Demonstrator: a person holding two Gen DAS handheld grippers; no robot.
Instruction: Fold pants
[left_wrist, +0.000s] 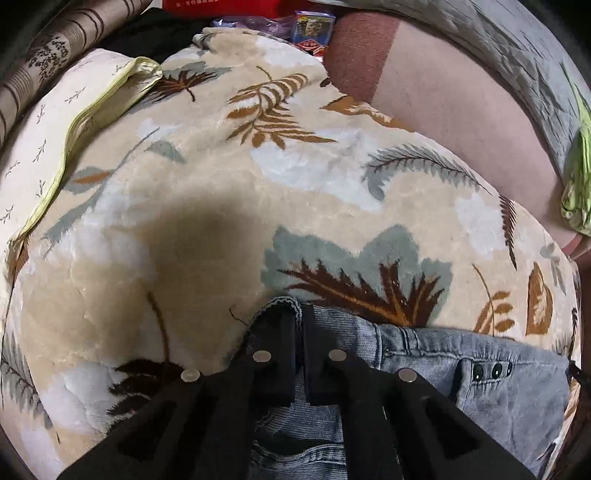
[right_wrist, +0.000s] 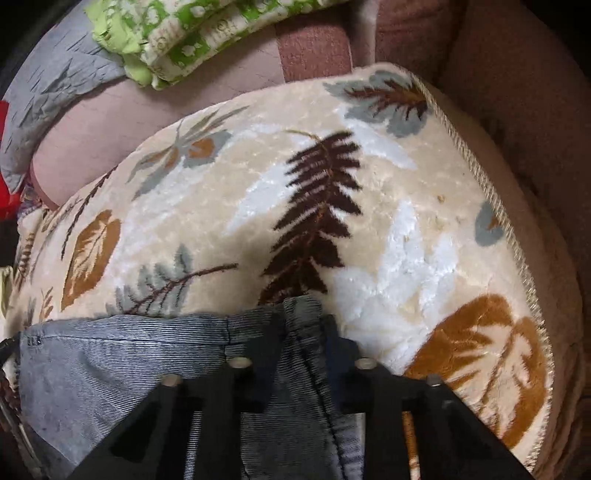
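The pants (left_wrist: 480, 373) are light blue-grey jeans with dark buttons (left_wrist: 495, 371), lying on a cream blanket with leaf prints (left_wrist: 258, 192). My left gripper (left_wrist: 299, 325) is shut on the left end of the waistband, with denim pinched between its black fingers (left_wrist: 275, 332). In the right wrist view the same jeans (right_wrist: 110, 354) stretch to the left, and my right gripper (right_wrist: 304, 325) is shut on the right end of the waistband. The cloth between the two grippers looks taut and slightly raised over the blanket (right_wrist: 388, 240).
A cream pillow with yellow piping (left_wrist: 74, 122) lies at the left. A pink sheet (left_wrist: 461, 99) and grey quilt (left_wrist: 517, 48) lie behind. A green patterned cloth (right_wrist: 177, 33) is at the back. The blanket's corded edge (right_wrist: 495, 206) runs at right. Boxes (left_wrist: 310, 29) stand far back.
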